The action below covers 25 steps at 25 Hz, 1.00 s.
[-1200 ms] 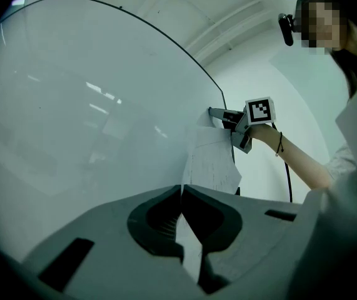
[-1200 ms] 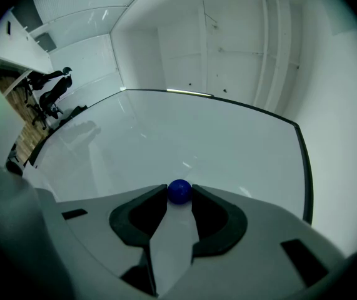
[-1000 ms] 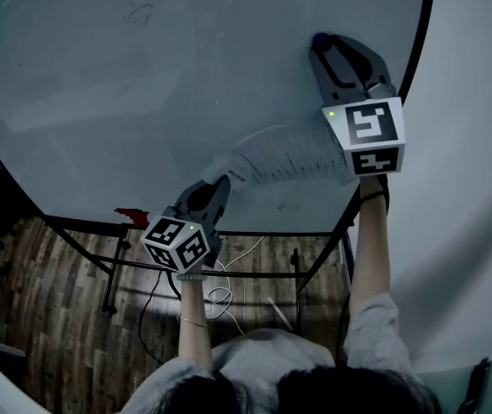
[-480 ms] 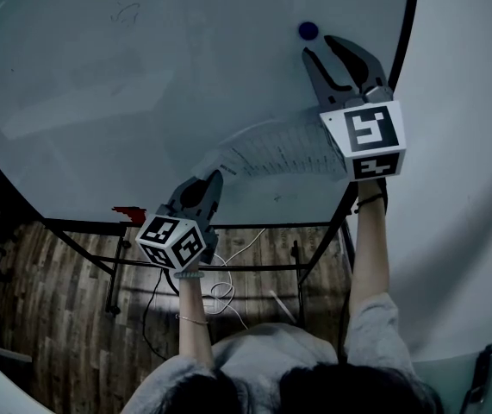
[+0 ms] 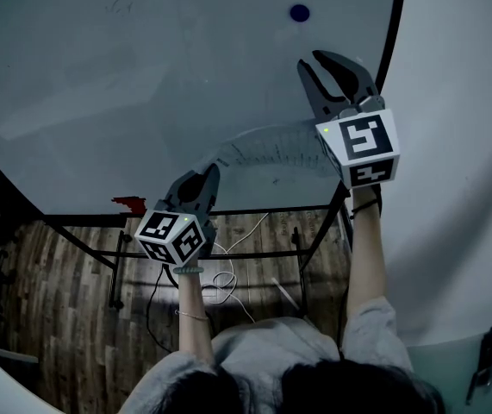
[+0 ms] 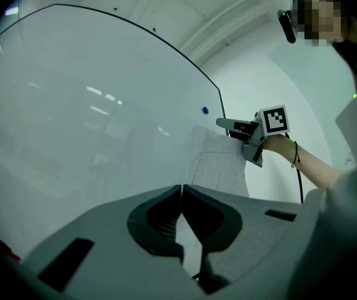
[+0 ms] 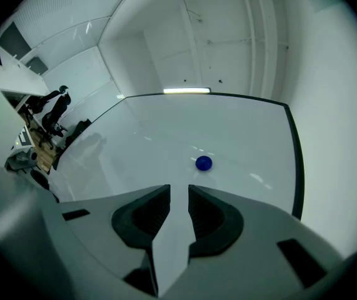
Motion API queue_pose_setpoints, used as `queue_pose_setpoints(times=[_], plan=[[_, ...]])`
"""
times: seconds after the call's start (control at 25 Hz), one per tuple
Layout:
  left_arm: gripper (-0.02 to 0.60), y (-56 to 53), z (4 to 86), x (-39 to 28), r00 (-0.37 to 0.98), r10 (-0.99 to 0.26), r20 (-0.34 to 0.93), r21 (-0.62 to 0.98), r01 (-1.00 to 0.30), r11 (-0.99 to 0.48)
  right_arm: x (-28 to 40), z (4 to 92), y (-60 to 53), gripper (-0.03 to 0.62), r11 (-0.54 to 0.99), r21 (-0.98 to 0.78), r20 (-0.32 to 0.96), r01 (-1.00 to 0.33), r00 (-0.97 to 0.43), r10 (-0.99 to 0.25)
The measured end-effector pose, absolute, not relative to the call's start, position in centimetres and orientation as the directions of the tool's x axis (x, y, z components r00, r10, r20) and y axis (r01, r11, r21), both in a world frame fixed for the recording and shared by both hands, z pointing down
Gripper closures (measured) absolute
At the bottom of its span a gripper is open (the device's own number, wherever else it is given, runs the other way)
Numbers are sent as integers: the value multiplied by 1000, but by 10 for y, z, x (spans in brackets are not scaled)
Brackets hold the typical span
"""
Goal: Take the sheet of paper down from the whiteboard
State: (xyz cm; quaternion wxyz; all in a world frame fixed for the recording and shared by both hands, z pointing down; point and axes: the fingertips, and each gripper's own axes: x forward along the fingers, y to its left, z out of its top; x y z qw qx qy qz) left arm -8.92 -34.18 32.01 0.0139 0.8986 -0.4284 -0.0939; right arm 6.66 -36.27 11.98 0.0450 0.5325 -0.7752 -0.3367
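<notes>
The sheet of paper (image 5: 271, 149) hangs curled off the whiteboard (image 5: 142, 84), printed side showing. My left gripper (image 5: 211, 172) is shut on its lower left corner, and the sheet (image 6: 219, 167) runs away from the tips (image 6: 182, 187) toward the other hand. My right gripper (image 5: 311, 59) is at the sheet's upper right corner. Its jaws are closing, with a white strip of paper in the gap (image 7: 179, 189) and space still showing beside it. A blue magnet (image 5: 299, 12) sits on the board above that gripper, also visible in the right gripper view (image 7: 204, 163).
A black frame edges the whiteboard (image 5: 392, 50), and a white wall (image 5: 461, 145) stands to its right. The board's metal stand (image 5: 228, 253) and loose cables (image 5: 220, 296) are over a wooden floor. A small red thing (image 5: 129, 203) sits at the board's lower edge.
My right gripper has come down and away from the blue magnet, which stays on the board, and its jaws have narrowed. The left gripper has kept its hold and barely moved.
</notes>
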Motion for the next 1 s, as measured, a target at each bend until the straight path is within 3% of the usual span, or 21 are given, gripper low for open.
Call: queue_pose_setpoints(times=[0.6,1.0], plan=[[576,-318,330,-102,613,-775,-150,59,-777,-626,50,186,-327,582,304,480,-220,-823,-448,-867],[575,-314,325,-97,618,-768,-168,13,-777,-629,47,214,-319,592,346,432,-176,-833,-454,-873]])
